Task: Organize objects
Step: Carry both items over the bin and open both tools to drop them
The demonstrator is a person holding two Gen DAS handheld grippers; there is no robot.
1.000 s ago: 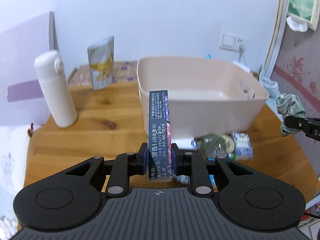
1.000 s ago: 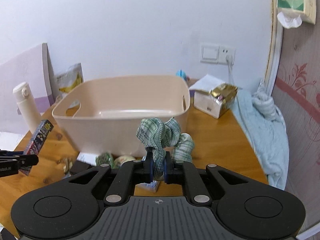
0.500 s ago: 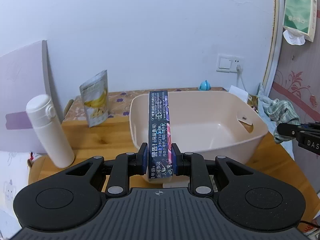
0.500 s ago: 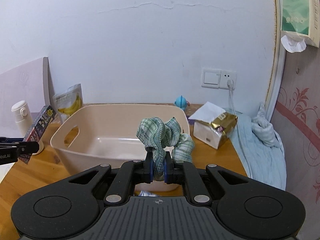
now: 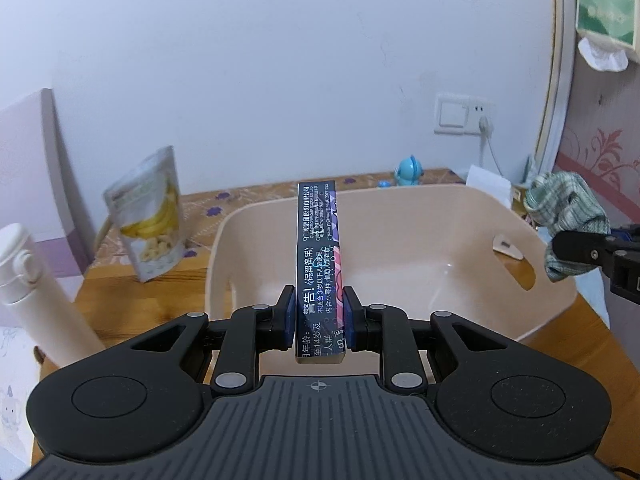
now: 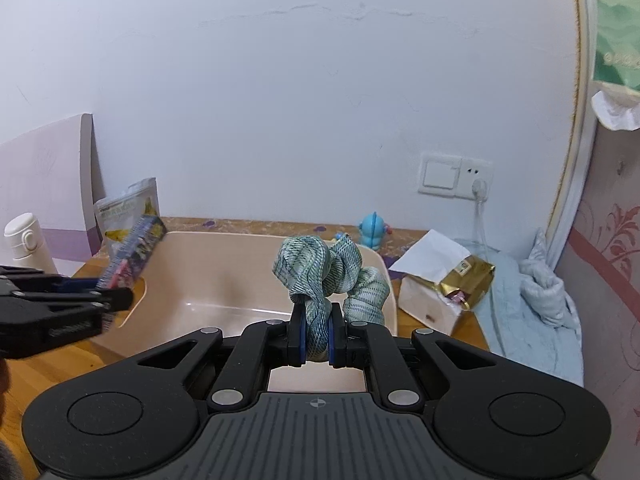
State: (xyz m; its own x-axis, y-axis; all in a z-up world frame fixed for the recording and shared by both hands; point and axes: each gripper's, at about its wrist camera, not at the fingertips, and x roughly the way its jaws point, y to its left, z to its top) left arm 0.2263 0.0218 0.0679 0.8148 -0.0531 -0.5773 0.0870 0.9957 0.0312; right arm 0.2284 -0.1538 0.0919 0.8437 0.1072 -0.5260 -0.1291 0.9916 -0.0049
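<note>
My left gripper [image 5: 319, 318] is shut on a long dark printed box [image 5: 318, 256] and holds it upright above the near left part of the beige plastic bin [image 5: 472, 316]. My right gripper [image 6: 317, 336] is shut on a bunched green checked cloth [image 6: 320, 268] and holds it over the bin's [image 6: 224, 276] near right part. The left gripper with the box [image 6: 134, 250] also shows at the left of the right wrist view, and the cloth [image 5: 568, 220] at the right of the left wrist view. The bin's inside looks bare.
A white flask [image 5: 36, 292] and a banana-chip pouch [image 5: 148, 220] stand left of the bin on the wooden table. A small blue toy [image 6: 374, 230] stands behind it. A tissue box with a gold wrapper [image 6: 444, 284] and a blue towel [image 6: 532, 320] lie at the right.
Both grippers have risen from table level and moved forward over the bin with their loads. The small items on the table in front of the bin have dropped out of view.
</note>
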